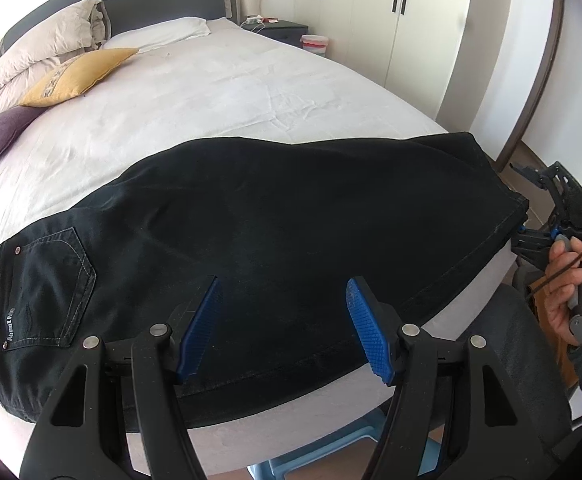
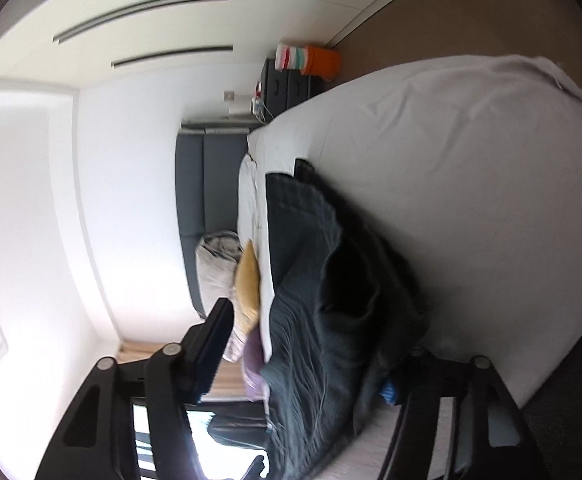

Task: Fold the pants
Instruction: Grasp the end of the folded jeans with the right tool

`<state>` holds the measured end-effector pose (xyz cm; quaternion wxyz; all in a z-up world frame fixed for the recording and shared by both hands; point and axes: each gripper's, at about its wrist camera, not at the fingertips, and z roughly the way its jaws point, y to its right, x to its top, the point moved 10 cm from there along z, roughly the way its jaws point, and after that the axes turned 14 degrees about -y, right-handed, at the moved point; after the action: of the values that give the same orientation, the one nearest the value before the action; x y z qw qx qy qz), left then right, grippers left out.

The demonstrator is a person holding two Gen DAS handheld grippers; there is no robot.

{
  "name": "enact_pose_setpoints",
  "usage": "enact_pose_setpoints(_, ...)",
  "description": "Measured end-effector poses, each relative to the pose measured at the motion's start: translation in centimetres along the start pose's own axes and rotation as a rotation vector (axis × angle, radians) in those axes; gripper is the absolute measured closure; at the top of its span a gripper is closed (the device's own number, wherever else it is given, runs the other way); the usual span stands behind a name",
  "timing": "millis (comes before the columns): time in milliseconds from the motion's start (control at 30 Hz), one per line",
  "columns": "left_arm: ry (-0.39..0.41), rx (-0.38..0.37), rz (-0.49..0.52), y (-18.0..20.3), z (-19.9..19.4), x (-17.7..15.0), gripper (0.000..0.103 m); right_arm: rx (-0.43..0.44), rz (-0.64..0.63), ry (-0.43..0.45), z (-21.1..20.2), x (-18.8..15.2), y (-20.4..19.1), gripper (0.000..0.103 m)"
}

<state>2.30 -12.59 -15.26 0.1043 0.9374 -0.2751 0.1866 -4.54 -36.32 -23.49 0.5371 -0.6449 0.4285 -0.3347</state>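
Across the near edge of the bed lie the pants, black and spread flat, waist end at your 9 o'clock with a back pocket facing up, hem end at your 3 o'clock by the mattress corner. Your left tongs hang above the middle of the fabric, blue pads spread wide, gripping nothing. At 3 o'clock in the left wrist view, your right hand grips the handle of the right tongs, which sit right at the hem corner; whether that fabric lies between the fingers is hidden from here.

From the right wrist view, rolled sideways, the right tongs show one finger clear at 8 o'clock, while the other at 5 o'clock is partly covered by a bunched fold of the pants. Cloth drapes into the gap, yet you cannot tell if the tongs are clamped on it or just open around it.

Toward the headboard, at 10 o'clock, rest a yellow cushion, a purple cushion, and a white pillow. A small bin stands at 12 o'clock beside the wardrobe.
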Motion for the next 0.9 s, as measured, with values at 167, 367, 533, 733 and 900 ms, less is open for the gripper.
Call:
enact_pose_setpoints(167, -0.011, 0.03, -0.006, 0.0, -0.2, 0.4, 0.04, 0.004, 0.027, 0.027, 0.1, 0.6, 0.8, 0.06)
enact_pose_setpoints(367, 0.001, 0.115, 0.007, 0.5, -1.7, 1.4, 0.04, -0.084, 0.023, 0.032, 0.9, 1.0, 1.1, 0.085)
enact_pose_setpoints(533, 0.001, 0.139, 0.001, 0.2, -2.5, 1.8, 0.04, -0.157, -0.006, 0.04, 1.1, 1.1, 0.6, 0.09)
enact_pose_setpoints(733, -0.029, 0.126, -0.054, -1.3, -2.0, 1.4, 0.04, -0.261, -0.078, 0.059, 1.3, 1.2, -0.8, 0.091)
enact_pose_setpoints(900, -0.034, 0.104, -0.09, -2.6, -1.8, 0.6, 0.04, -0.332, -0.158, 0.067, 2.0, 0.7, -2.7, 0.092)
